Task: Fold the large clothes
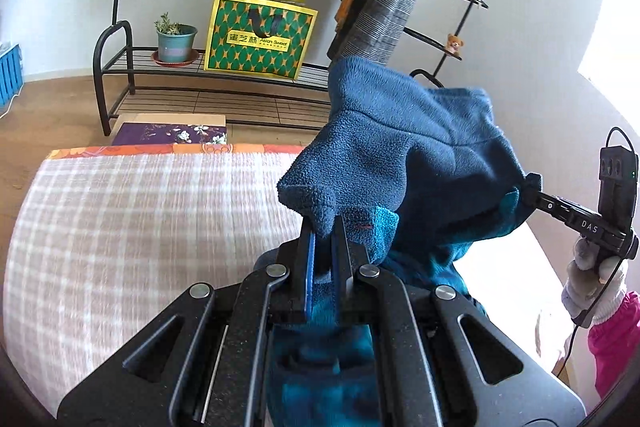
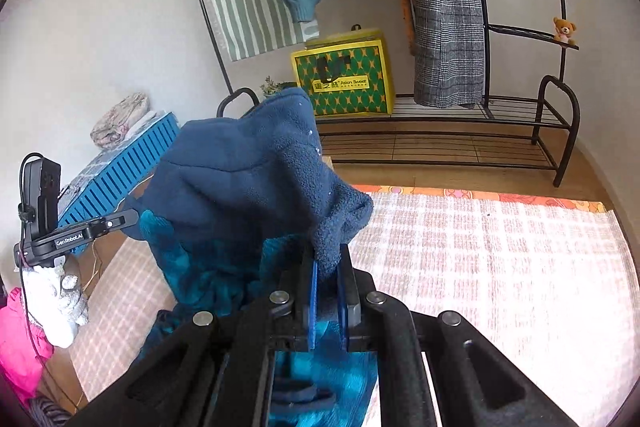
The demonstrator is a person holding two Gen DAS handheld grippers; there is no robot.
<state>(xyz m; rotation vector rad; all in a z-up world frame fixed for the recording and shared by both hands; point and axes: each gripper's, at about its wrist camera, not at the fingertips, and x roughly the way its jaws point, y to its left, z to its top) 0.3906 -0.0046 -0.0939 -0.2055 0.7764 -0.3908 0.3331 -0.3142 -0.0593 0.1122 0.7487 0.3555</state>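
Both hand-held grippers pinch fleece edge — raised above bed.

The fleece garment is held up between the left gripper and right gripper above the checked mat, with the clothes rack set behind against the wall.

Dark blue fleece garment, pink-checked cover

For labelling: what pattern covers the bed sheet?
Pink-and-white checked bed sheet, clearest in right wrist view.
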